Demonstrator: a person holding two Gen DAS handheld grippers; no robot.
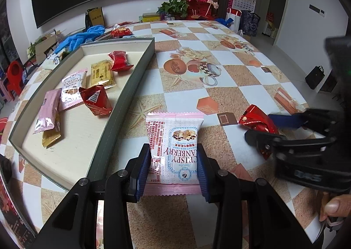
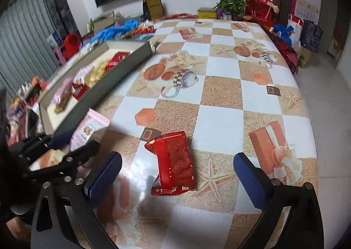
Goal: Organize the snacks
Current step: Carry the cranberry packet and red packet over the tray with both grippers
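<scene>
My left gripper is shut on a pink and white Crispy Cranberry packet, held just right of the grey tray's rim. The packet also shows in the right wrist view. The tray holds several snacks: red wrappers, a gold packet, pink packets. My right gripper is open, its blue pads on either side of a red snack packet lying on the table. In the left wrist view that gripper sits by the red packet.
The table carries a checkered patterned cloth. Blue gloves and more packets lie behind the tray. Boxes, plants and flowers stand at the far edge. The table's right edge drops to the floor.
</scene>
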